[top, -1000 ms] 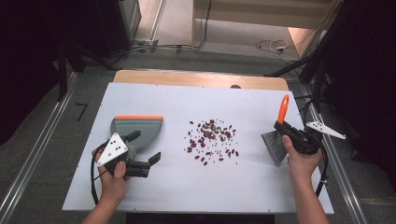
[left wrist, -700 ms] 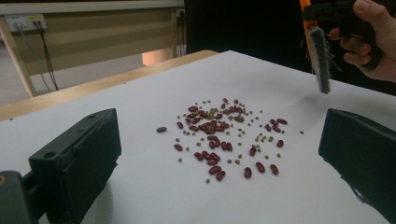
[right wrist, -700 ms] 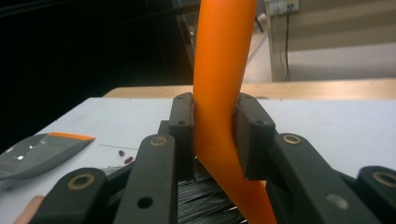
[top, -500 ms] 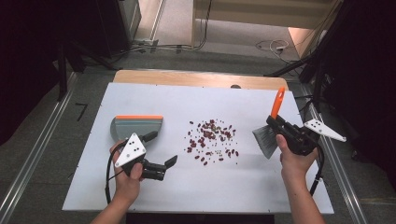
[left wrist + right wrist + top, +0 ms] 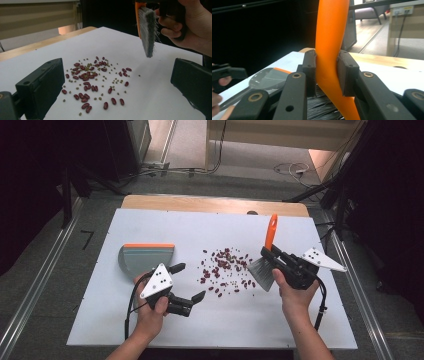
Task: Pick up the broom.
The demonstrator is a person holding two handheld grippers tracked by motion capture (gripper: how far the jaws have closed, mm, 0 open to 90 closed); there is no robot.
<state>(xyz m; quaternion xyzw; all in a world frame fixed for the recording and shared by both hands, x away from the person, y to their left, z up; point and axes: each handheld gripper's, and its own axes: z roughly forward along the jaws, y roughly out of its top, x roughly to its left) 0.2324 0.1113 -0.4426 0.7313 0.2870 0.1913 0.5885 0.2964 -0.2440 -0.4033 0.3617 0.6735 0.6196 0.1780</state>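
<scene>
In the high view, the left gripper (image 5: 191,282) hovers near the front edge of the desk (image 5: 300,330) with its jaws wide apart and nothing between them, just in front of the grey dustpan (image 5: 145,258) with the orange rim, while the right gripper (image 5: 270,255) is clamped on the orange handle of the brush (image 5: 265,262) toward the right edge, bristles beside the scattered beans (image 5: 225,270) in the middle. In the left gripper view, the two black jaws stand far apart around the beans (image 5: 96,80), and the brush (image 5: 147,30) hangs above the desk (image 5: 155,100), held by the right hand (image 5: 190,27). In the right gripper view, the jaws press on both sides of the brush (image 5: 332,50), and the dustpan (image 5: 269,77) lies behind on the left.
</scene>
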